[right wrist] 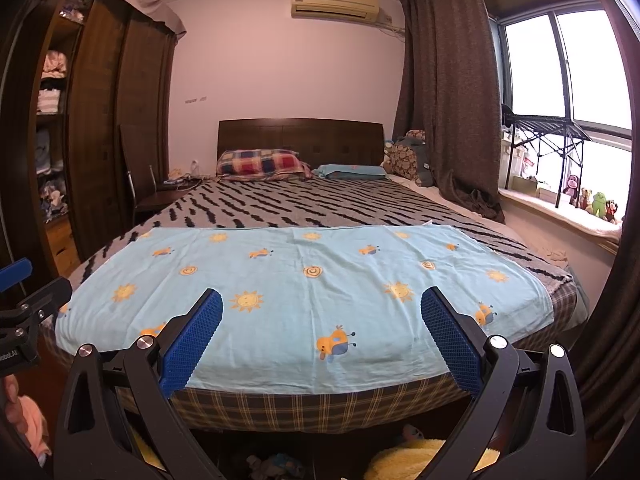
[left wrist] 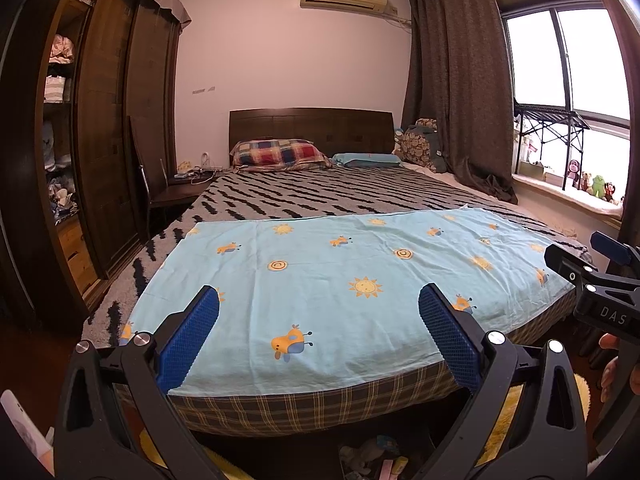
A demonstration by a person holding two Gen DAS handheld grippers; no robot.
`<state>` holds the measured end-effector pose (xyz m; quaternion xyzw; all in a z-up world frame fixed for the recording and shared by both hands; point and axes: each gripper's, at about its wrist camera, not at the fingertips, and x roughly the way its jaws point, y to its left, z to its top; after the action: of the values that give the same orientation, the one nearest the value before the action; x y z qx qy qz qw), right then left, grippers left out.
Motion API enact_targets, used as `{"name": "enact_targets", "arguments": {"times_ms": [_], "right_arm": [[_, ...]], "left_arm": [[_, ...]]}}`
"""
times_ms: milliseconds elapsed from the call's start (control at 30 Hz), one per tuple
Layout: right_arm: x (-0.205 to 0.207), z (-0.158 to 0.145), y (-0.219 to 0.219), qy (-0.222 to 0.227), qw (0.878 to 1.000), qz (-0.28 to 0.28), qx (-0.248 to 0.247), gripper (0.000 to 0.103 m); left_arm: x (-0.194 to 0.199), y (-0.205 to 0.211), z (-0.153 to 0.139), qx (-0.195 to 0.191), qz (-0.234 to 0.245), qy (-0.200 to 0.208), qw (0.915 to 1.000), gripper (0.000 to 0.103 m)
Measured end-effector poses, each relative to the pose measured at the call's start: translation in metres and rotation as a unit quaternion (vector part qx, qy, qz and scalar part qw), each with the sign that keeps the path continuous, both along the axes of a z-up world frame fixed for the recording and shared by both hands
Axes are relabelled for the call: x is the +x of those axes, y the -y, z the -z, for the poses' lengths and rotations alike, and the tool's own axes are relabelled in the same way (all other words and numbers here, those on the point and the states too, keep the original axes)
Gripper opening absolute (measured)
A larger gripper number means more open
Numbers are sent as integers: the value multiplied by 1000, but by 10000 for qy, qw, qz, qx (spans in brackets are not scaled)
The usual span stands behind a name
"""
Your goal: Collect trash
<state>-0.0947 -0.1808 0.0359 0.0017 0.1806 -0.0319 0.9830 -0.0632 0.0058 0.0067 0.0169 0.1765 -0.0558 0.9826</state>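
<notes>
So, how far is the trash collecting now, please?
Nothing looks collected yet. Left gripper and right gripper are both open and empty above the blue sheet. No trash shows on the bed; the clutter under it is unclear. Everything is left.

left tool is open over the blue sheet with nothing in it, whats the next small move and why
Probably tip the left tool down toward the floor at the bed's foot. Its fingers stand apart and empty, the blue sheet shows no trash, and the only loose clutter in view lies below the bed edge.
</notes>
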Motion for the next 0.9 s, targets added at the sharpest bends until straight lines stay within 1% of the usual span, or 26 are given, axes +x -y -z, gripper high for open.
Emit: {"name": "enact_targets", "arguments": {"times_ms": [733,900], "right_arm": [[-1,-1,-1,-3,10000,25,8,100],[-2,-1,-2,3,10000,35,11,100]], "left_arm": [[0,2,0,-50,-125,-48,9999,95],[-1,0,0,-16,-319,-18,9995,95]]}}
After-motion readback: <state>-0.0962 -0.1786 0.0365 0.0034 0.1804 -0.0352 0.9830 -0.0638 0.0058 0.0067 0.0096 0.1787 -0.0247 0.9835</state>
